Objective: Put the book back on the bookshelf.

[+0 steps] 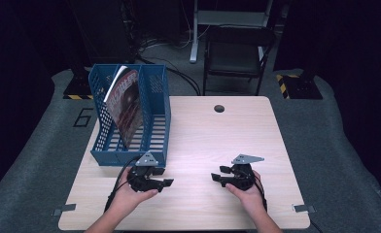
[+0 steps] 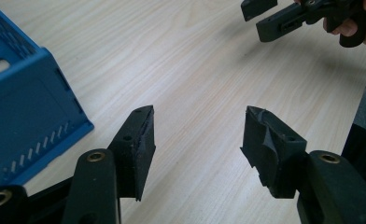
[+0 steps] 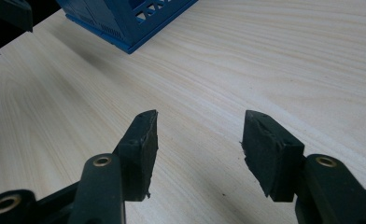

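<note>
Left claw (image 1: 165, 183) and right claw (image 1: 216, 175) rest low over pale wooden desk (image 1: 213, 136), jaws wide apart, holding nothing. Blue perforated plastic file rack (image 1: 152, 131) just beyond left claw, red-covered magazine (image 1: 126, 107) leaning inside.

Hidden and cut-off parts

From my seat, the magazine (image 1: 125, 104) print is too blurred to read, and its foot sits hidden behind the rack (image 1: 155, 141) wall. In the left gripper view the rack runs off the left edge, and the right hand-held gripper (image 2: 265, 18) is cropped by the top edge.
</note>
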`<state>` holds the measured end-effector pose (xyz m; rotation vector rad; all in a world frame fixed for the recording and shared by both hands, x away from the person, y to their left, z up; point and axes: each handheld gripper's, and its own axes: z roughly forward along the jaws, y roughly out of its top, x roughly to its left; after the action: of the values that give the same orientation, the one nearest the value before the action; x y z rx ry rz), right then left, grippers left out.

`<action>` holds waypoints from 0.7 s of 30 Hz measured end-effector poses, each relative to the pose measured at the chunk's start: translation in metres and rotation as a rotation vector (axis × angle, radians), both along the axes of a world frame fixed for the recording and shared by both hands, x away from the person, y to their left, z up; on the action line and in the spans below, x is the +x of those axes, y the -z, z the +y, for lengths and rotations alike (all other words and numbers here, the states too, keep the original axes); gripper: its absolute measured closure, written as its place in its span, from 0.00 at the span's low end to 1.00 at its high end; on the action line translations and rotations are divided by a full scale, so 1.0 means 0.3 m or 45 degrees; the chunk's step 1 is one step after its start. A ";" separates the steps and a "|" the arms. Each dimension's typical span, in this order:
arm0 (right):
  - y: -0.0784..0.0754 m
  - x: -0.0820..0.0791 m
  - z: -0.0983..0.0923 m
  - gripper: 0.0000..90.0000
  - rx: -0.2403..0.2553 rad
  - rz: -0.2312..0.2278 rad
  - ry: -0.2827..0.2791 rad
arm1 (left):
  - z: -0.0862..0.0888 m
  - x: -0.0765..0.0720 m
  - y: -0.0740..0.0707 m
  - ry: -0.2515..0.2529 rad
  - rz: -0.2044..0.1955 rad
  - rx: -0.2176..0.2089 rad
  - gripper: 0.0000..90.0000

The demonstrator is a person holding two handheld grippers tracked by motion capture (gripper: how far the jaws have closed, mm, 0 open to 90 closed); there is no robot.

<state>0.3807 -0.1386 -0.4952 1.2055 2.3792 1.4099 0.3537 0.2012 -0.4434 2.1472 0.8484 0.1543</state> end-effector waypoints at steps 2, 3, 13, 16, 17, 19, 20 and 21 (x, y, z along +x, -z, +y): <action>0.000 0.000 0.001 0.50 0.000 0.004 0.001 | 0.000 -0.001 0.018 0.002 0.006 -0.010 0.49; -0.001 -0.001 0.002 0.50 -0.004 0.005 -0.002 | -0.001 -0.003 0.029 -0.002 0.005 -0.014 0.49; 0.000 0.001 -0.001 0.50 -0.001 -0.008 -0.006 | 0.001 -0.003 0.109 0.028 0.040 -0.057 0.48; -0.001 -0.002 0.000 0.50 -0.004 0.001 -0.009 | -0.004 0.001 0.127 0.057 0.049 -0.031 0.48; -0.002 -0.002 0.000 0.50 -0.003 -0.002 -0.010 | -0.006 0.002 0.133 0.062 0.050 -0.021 0.48; -0.004 -0.003 0.000 0.50 0.003 -0.003 -0.012 | -0.011 0.003 0.145 0.055 0.035 -0.020 0.48; -0.003 -0.003 0.000 0.50 0.007 -0.008 -0.003 | -0.011 0.005 0.148 0.070 0.041 -0.010 0.48; -0.003 -0.004 0.000 0.50 0.007 -0.004 0.000 | -0.015 0.006 0.155 0.069 0.032 -0.001 0.47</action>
<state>0.3795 -0.1386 -0.4943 1.2041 2.3747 1.4180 0.3554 0.1969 -0.4898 2.1736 0.8037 0.0994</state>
